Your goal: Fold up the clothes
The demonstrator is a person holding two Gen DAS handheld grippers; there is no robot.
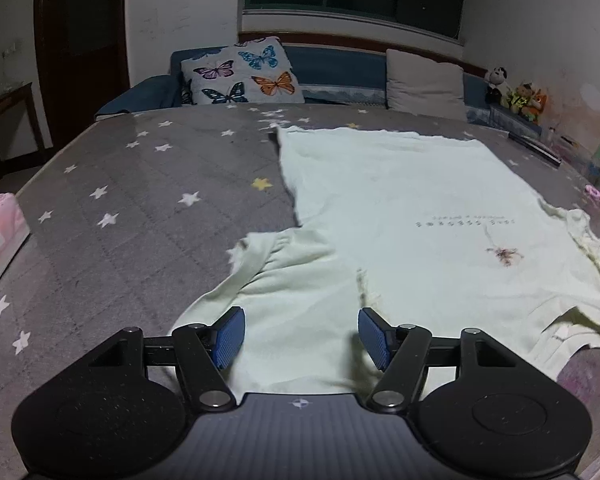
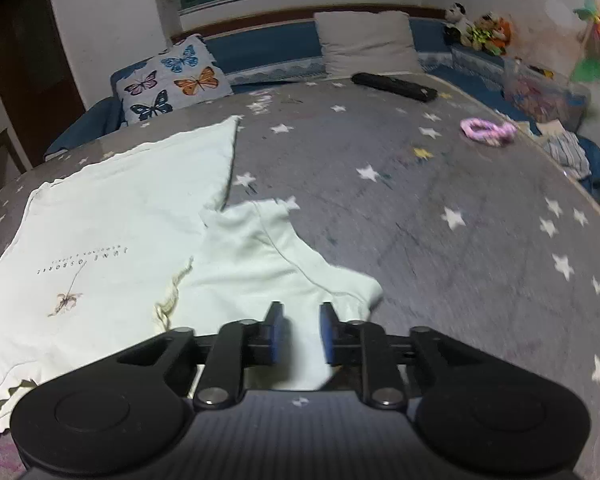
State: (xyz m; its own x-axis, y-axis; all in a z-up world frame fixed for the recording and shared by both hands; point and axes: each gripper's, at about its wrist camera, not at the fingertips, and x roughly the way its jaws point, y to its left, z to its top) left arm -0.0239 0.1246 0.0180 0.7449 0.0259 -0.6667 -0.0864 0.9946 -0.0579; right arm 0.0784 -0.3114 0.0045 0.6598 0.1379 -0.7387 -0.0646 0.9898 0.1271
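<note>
A: From the left wrist view, we have the pale T-shirt (image 1: 400, 208) spread flat on the star-print bedcover (image 1: 132, 208), collar end toward us. Our left gripper (image 1: 301, 336) hangs over the near sleeve (image 1: 276, 268) with its jaws spread wide and nothing between them.

B: So we'd bring it down over the shoulder seam and take both layers before we lift, or the sleeve will probably fold crooked.

A: From the right wrist view, the same shirt lies to our left, print (image 2: 84, 266) facing up, and the other sleeve (image 2: 284, 256) reaches out over the cover. Our right gripper (image 2: 302, 332) sits above that sleeve's edge, jaws parted by a narrower gap, cloth showing through it. We can't tell whether the pads touch the fabric.

B: Then we'd better match heights on both sides, pinch near the seams, and carry both sleeves inward together so the body stays smooth. The pink hair tie (image 2: 487, 131) lies well apart, out of the way.
</note>
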